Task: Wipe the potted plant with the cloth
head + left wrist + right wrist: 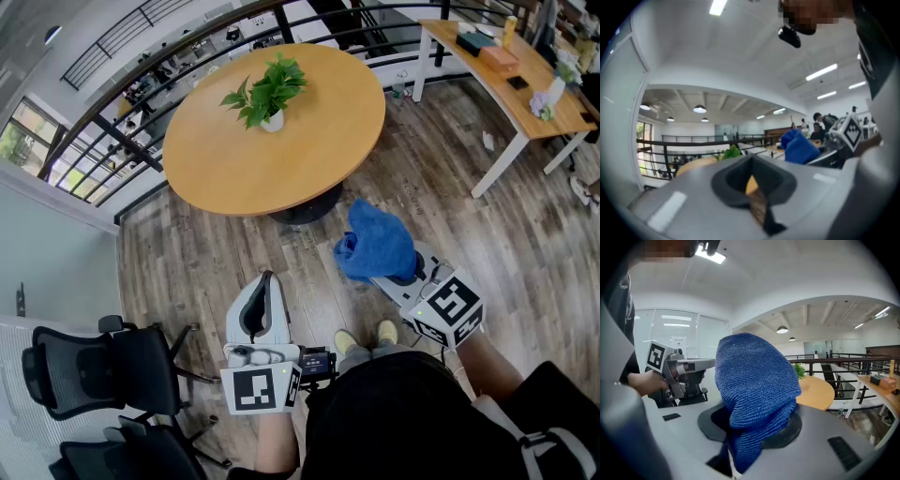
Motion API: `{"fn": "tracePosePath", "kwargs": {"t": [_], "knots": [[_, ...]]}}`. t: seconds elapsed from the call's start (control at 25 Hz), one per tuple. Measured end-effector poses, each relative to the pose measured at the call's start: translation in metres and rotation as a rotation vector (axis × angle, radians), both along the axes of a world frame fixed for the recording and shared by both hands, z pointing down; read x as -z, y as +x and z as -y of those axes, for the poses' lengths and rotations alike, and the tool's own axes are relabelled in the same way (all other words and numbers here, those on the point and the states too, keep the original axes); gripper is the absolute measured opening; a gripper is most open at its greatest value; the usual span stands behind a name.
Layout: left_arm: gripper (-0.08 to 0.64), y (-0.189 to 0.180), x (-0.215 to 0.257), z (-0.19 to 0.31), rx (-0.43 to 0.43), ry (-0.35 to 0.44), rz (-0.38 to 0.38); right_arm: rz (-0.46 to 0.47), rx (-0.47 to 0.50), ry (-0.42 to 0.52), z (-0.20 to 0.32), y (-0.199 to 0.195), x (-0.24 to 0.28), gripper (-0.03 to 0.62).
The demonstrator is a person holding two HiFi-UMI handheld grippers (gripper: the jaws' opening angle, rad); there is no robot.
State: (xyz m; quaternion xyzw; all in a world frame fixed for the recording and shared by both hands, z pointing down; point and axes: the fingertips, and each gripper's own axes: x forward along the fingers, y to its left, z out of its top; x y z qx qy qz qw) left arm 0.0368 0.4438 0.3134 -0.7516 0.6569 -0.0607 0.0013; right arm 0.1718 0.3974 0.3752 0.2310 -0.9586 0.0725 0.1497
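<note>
Head view is showing the right gripper (pixel 412 274) clamping the bunched cloth (pixel 377 244), the left gripper (pixel 262 298) closed, empty; hard wiping is probably risking tipping the distant potted plant (pixel 269 94).

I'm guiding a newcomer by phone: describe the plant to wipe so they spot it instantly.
Find the round wooden table beside the black railing. The potted plant stands near its far edge. Nothing else sits there: green leaves, small white pot.
</note>
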Motion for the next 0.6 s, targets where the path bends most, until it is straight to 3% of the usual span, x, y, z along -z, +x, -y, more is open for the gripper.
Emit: {"fn": "tracePosePath", "kwargs": {"t": [0.6], "knots": [[0.002,-0.033,-0.011,0.011,-0.016,-0.009,-0.036,0.026,-0.022,-0.015,0.014,-0.029,0.006,0.133]]}}
